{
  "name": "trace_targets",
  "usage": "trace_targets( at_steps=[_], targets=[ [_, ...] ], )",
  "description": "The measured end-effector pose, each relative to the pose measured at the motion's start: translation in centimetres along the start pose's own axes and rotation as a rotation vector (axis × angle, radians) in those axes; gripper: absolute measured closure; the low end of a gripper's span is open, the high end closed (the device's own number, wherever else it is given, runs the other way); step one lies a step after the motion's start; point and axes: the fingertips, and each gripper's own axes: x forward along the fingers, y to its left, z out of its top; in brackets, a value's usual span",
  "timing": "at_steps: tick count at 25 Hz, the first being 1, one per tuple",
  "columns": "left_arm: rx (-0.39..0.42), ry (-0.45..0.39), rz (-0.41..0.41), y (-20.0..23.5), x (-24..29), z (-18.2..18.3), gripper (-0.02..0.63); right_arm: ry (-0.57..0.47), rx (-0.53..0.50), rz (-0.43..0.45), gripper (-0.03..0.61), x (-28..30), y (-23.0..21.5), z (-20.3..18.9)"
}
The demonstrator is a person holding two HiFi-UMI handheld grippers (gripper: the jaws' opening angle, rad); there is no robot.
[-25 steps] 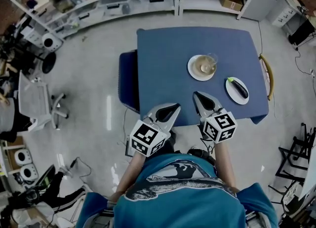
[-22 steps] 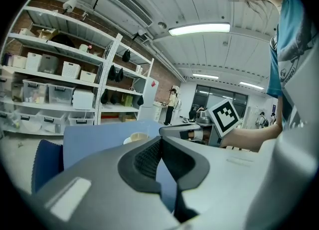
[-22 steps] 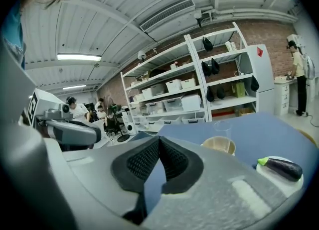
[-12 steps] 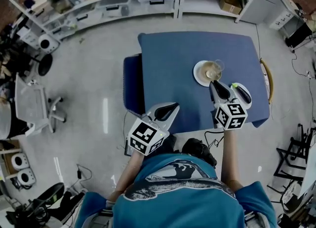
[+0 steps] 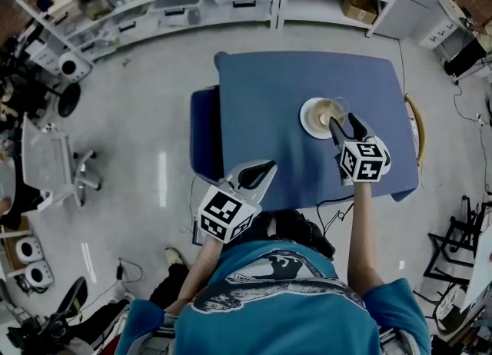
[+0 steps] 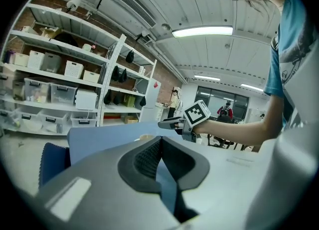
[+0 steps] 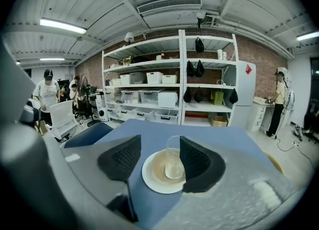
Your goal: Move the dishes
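In the head view, the white plate (image 5: 313,117) is sitting right of centre on the blue table (image 5: 261,92), with a clear glass (image 5: 337,104) standing on its far side. The right gripper (image 5: 344,122) is pointing at it, its jaws having just been opening, while the left gripper (image 5: 266,167) is hovering over the table's near edge, well apart from the dishes. The right gripper's body is covering the plate's near rim, and its marker cube is hiding whatever lies beneath it. In the left gripper view, the jaws are meeting at their tips with nothing between them, and the plate is hard to make out beyond them. In the right gripper view, the jaws are standing apart, framing plate and glass without pressing either. The right pad is overlapping the glass, so contact there is unclear, as are its contents. The plate is probably stiff, smooth and breakable, and the loose glass could slide or tip; pinching the near rim and keeping it level seems wisest.
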Motion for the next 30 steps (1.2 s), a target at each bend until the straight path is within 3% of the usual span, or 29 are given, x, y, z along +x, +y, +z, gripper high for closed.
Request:
trace_targets(
  at_steps=[6,13,26,30],
  targets=[
    [-0.024,-0.001,0.065,0.2,1.1,0.6,0.601,0.064,0.005,0.008,0.281,2.6,-2.7,-1.1],
    [-0.055,-0.009,0.152,1.1,2.1,1.0,0.601,0.152,-0.007,0.073,0.255,5.6,-3.2,-3.3],
    [-0.08,-0.006,0.261,0.9,3.3,0.7,0.601,0.228,0.038,0.137,0.255,8.8,-4.6,-6.8],
    [-0.089,-0.004,0.292,1.2,2.8,0.5,0.601,0.247,0.038,0.144,0.287,9.5,-4.6,-7.9]
  ],
)
